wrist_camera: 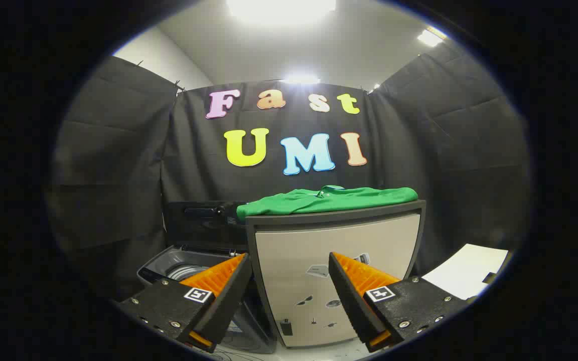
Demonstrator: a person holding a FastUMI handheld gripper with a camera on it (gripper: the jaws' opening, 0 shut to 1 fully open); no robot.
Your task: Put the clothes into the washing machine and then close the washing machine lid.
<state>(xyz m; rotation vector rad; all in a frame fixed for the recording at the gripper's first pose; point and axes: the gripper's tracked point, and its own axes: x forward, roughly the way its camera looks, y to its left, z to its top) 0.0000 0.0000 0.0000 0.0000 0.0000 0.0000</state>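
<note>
While the gripper (289, 260) with orange ribbed fingers (221, 276) is held wide apart, it grasps nothing and touches nothing. Beyond the fingers stands a beige cabinet with a dark frame (336, 250). On its top lies the folded green shirt (326, 198). To the left, lower, is the grey washing machine (178, 268), its black lid (201, 225) raised.

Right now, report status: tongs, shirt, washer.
Tongs open, holding nothing. Green shirt folded on top of the beige cabinet, beyond the fingers. Washer beside the cabinet, lid up. Nothing between tongs and shirt.
</note>
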